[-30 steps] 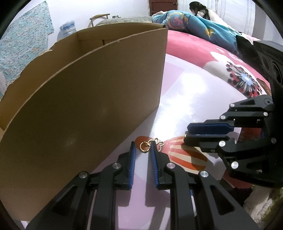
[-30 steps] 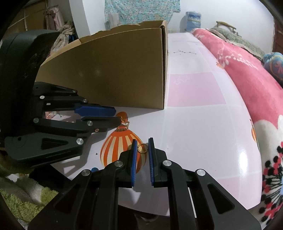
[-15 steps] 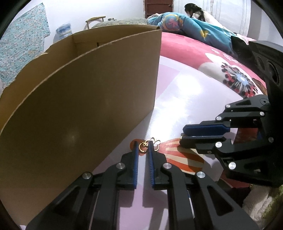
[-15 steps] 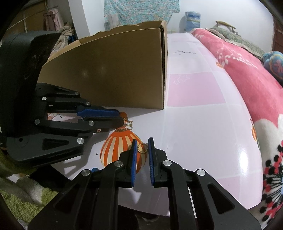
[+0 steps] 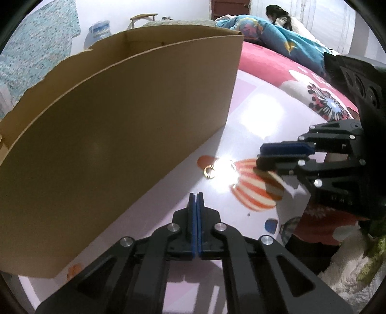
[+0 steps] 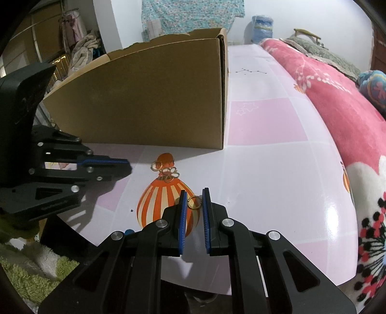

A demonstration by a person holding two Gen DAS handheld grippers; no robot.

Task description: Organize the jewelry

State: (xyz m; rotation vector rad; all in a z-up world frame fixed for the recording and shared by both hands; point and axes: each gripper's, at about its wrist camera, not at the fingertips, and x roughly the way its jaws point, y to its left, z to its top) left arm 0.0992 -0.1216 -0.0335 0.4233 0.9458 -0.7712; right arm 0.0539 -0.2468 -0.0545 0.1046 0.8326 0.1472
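Observation:
A small cluster of gold rings (image 5: pixel 209 172) (image 6: pixel 166 170) lies on the glossy pink-and-white table (image 6: pixel 277 181), at the top of a printed orange striped balloon. My left gripper (image 5: pixel 196 195) (image 6: pixel 129 166) is shut with its blue pads pressed together and nothing between them, a short way back from the cluster. My right gripper (image 6: pixel 194 201) (image 5: pixel 261 155) sits low over the balloon print, its narrow jaws closed on a single gold ring (image 6: pixel 194 202) at the fingertips. A tall open cardboard box (image 5: pixel 120 120) (image 6: pixel 149 96) stands just behind the jewelry.
A pink floral blanket (image 6: pixel 337 96) covers the bed to the right of the table. A person (image 5: pixel 277 14) lies under a blue quilt in the far background. A green shaggy rug (image 6: pixel 36 277) lies below the table's near edge.
My left gripper's jaws closed fully and drew back from the gold rings, which stayed on the table. The right gripper and its ring have not moved.

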